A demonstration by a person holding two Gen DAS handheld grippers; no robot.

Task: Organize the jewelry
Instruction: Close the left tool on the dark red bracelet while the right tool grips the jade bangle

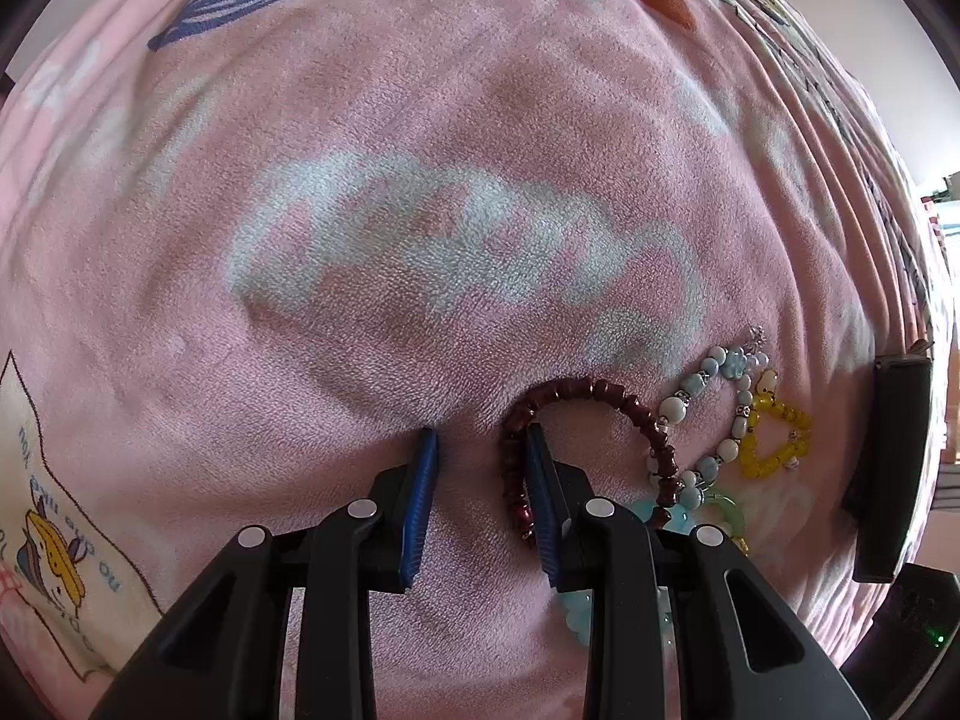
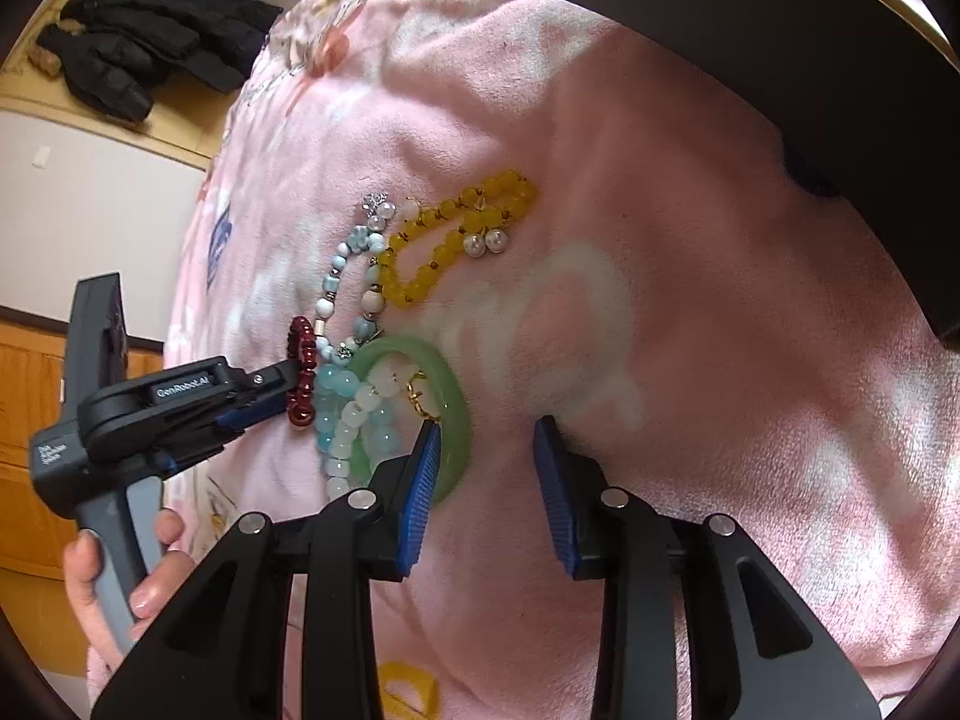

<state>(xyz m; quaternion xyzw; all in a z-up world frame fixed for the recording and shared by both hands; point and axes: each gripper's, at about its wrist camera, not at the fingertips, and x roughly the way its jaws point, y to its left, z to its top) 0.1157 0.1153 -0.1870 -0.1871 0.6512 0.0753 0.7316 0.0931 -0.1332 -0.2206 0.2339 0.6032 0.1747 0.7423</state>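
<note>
Several bracelets lie in a cluster on a pink blanket [image 2: 690, 240]. My left gripper [image 1: 480, 438] is open, tips pressed to the blanket; its right finger sits inside the loop of the dark red bead bracelet [image 1: 600, 390], whose left side lies between the jaws. The red bracelet [image 2: 303, 372] and left gripper [image 2: 264, 390] also show in the right wrist view. My right gripper [image 2: 489, 432] is open; its left finger rests on the green jade bangle [image 2: 456, 396]. A yellow bead bracelet [image 2: 444, 240], a blue-white bead bracelet [image 2: 336, 276] and pale blue beads [image 2: 336, 420] lie beside them.
A black box [image 2: 780, 60] stands at the blanket's far right, also seen in the left wrist view [image 1: 888, 468]. A black jacket [image 2: 138, 54] lies on a wooden shelf beyond the bed. A hand [image 2: 108, 576] holds the left gripper's handle.
</note>
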